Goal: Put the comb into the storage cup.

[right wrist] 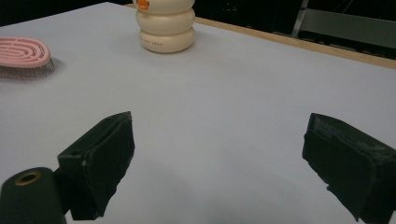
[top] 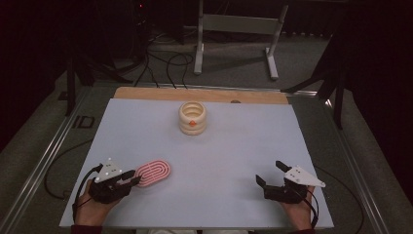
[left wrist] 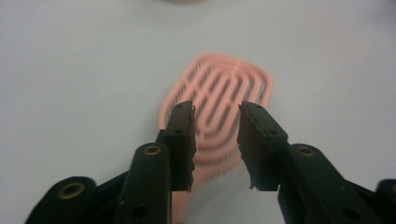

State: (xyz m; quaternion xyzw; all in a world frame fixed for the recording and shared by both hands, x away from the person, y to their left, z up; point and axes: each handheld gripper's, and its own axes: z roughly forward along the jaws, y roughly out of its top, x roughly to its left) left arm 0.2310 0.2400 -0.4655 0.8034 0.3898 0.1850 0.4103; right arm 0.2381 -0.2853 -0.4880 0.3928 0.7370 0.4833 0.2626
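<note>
well apart near the counter (top: pixel 204 161) front edge, left gripper (top: pixel 136 178) straddles the pink brush (top: pixel 153 172), seemingly unclamped; right gripper (top: pixel 269 172) gapes over bare surface.

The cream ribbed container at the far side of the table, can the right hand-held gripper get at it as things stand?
Probably yes. The right hand-held gripper has its jaws wide apart with nothing between them, and bare table lies between it and the cream ribbed container. The pink brush lies off to the left.

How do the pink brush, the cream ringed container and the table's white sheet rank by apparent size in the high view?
1. White sheet, by far the largest.
2 and 3. Pink brush and cream ringed container look about alike; the brush lies nearer the camera and the left gripper covers its handle end, so I would not rank them.
</note>
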